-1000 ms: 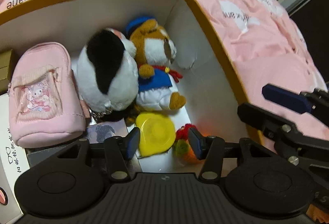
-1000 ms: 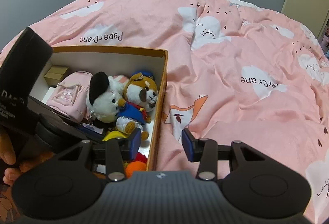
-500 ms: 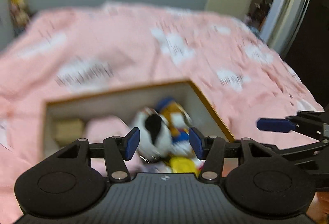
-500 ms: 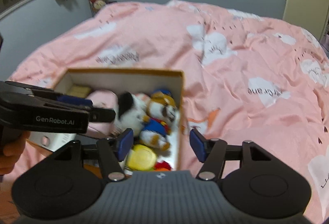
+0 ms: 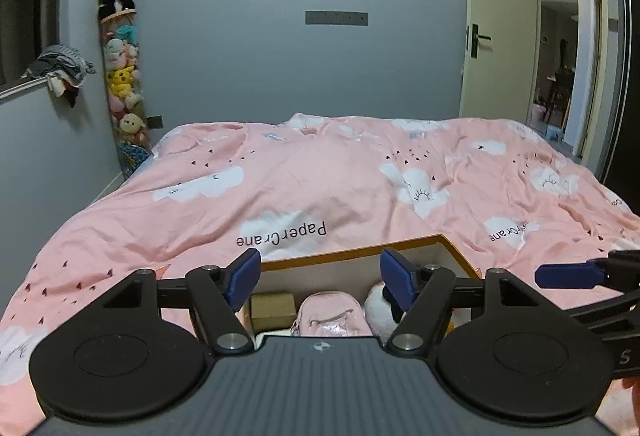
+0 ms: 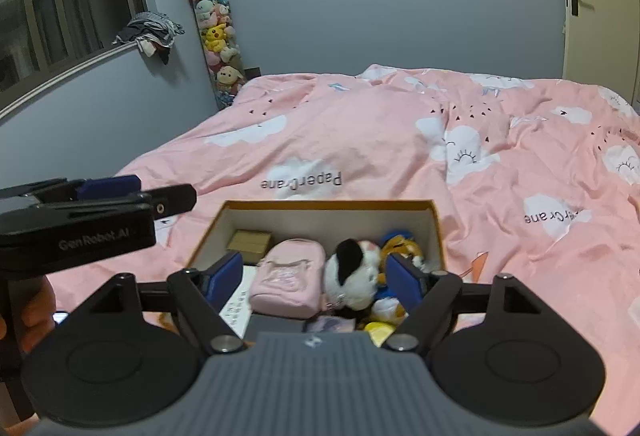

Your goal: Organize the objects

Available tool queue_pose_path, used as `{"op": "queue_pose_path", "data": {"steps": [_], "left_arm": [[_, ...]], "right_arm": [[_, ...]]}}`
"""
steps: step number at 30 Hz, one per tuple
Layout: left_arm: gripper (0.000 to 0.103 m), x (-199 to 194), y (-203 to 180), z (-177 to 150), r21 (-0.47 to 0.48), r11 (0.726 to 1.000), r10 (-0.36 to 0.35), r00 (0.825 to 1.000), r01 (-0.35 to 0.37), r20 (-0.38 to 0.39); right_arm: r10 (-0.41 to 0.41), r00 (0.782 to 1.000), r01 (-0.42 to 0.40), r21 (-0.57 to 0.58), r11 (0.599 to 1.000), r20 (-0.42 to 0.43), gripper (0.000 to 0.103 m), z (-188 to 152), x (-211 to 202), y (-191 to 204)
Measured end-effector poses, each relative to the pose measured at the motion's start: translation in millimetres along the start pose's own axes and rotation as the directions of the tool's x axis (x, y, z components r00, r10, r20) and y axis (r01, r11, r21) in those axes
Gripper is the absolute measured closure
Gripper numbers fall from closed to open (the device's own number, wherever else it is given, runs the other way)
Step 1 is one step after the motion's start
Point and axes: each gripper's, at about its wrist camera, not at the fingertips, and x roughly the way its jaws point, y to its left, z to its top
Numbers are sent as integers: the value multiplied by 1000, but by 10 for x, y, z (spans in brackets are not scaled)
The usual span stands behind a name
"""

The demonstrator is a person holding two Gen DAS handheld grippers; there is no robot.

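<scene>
Left gripper (image 5: 320,278): jaws wide apart, nothing between; blue pads, black plastic arms.
Right gripper (image 6: 316,274): jaws wide apart, nothing held; same build.
Box (image 6: 437,232): rectangular cardboard, orange rim, white inner walls; rests on the bed below both grippers.
Contents: soft pink pouch (image 6: 289,278) at centre; black-and-white plush (image 6: 352,276) beside it; orange plush (image 6: 402,248) in the right corner; small tan carton (image 6: 249,242) at the back left.
Bed (image 6: 380,140): rumpled pink cover with white cloud print.
</scene>
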Motion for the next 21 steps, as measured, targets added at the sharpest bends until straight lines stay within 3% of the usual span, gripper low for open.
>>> {"op": "queue_pose_path", "data": {"steps": [9, 21], "left_arm": [[19, -335, 14, -357, 14, 999, 38, 999, -37, -27], [14, -692, 17, -894, -61, 996, 60, 998, -61, -8]], "right_arm": [[-37, 999, 37, 3, 999, 26, 13, -354, -363, 176], [-100, 992, 102, -17, 995, 70, 8, -845, -702, 352]]}}
